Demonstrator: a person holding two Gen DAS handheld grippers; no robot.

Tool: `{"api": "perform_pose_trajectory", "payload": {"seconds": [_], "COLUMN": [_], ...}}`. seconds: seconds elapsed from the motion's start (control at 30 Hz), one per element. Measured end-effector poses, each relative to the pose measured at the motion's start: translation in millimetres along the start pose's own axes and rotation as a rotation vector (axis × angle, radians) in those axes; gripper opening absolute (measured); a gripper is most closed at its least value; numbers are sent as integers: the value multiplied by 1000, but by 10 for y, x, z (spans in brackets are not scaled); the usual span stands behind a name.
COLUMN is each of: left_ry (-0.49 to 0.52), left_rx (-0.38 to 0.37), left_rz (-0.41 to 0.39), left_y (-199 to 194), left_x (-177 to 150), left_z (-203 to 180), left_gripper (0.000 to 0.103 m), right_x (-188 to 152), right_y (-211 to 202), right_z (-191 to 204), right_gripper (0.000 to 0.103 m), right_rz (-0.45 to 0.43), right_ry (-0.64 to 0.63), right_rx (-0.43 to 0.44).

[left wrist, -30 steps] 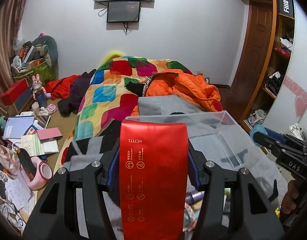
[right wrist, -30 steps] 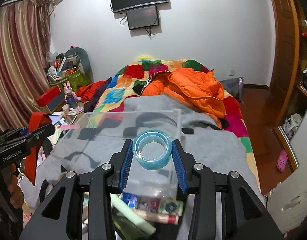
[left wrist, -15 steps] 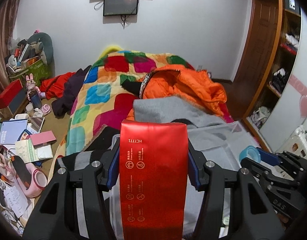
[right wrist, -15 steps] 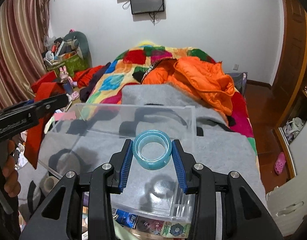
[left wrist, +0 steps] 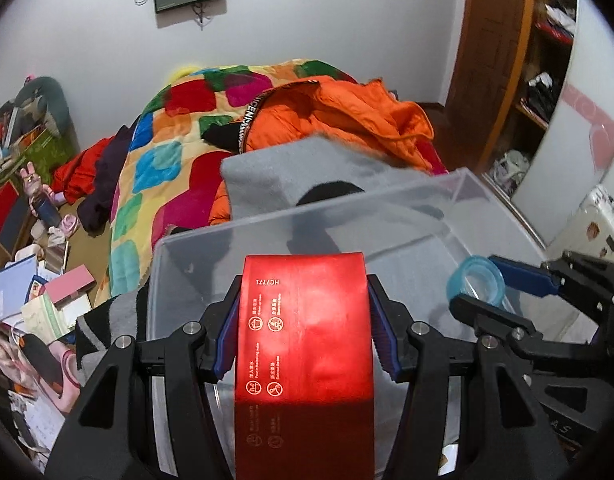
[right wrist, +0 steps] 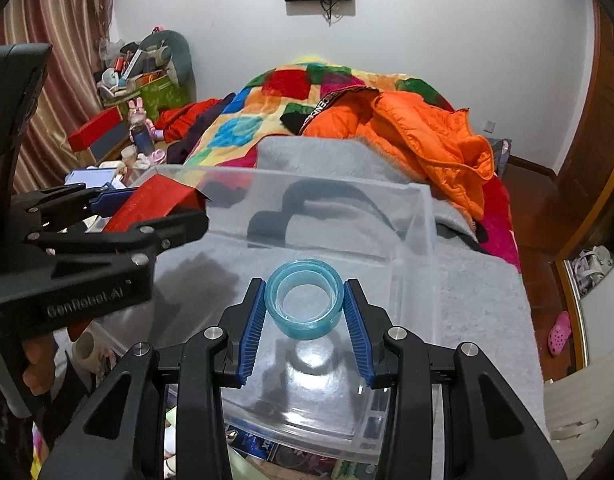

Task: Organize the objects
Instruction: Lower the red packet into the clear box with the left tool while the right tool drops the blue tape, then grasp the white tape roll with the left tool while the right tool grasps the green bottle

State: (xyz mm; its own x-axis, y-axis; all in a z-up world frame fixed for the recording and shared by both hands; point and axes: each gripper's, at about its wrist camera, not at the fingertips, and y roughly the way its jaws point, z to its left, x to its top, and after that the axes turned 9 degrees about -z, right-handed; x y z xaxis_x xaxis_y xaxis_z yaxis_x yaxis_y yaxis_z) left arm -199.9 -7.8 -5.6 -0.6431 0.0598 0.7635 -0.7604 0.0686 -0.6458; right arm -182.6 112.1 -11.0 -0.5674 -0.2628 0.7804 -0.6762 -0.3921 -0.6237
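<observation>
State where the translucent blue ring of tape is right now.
The translucent blue tape ring sits clamped in the right gripper, above the clear plastic bin, right of the left gripper.

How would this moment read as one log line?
left gripper: shut on red pouch | right gripper: shut on tape roll | both over clear bin

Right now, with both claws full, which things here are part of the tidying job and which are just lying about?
Part of the job:
- red packet in the left claw
- blue tape roll in the right claw
- clear plastic bin beneath both

Just lying about:
- orange jacket
- patchwork quilt
- grey blanket
- bunny toy
- pink slipper
</observation>
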Motion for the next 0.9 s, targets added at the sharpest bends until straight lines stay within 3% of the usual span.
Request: {"api": "perform_pose_trajectory", "payload": {"seconds": [0.2, 0.3, 0.43, 0.53, 0.6, 0.8, 0.9], "left_ry": [5, 3, 14, 17, 17, 11, -7], "left_rx": [-16, -17, -2, 11, 20, 59, 66], "left_rz": [11, 1, -33, -69, -96, -159, -170], "left_y": [-14, -63, -200, -351, -471, -794, -923], "left_x": [-30, -20, -2, -5, -20, -112, -207], "left_z": [-35, -34, -43, -43, -46, -27, 7], "left_gripper": [57, 65, 68, 76, 81, 94, 96], "right_x": [-7, -17, -11, -1, -3, -22, -58], "right_y": [14, 4, -41, -123, -206, -491, -660], "right_z": [41, 55, 50, 34, 19, -7, -29], "right_gripper": [36, 36, 37, 44, 55, 67, 74], "right_rz": [8, 10, 8, -9, -29, -84, -112], "right_ry": [-19, -26, -22, -12, -3, 10, 24], "right_rx": [-20, -27, -30, -30, -32, -49, -53]}}
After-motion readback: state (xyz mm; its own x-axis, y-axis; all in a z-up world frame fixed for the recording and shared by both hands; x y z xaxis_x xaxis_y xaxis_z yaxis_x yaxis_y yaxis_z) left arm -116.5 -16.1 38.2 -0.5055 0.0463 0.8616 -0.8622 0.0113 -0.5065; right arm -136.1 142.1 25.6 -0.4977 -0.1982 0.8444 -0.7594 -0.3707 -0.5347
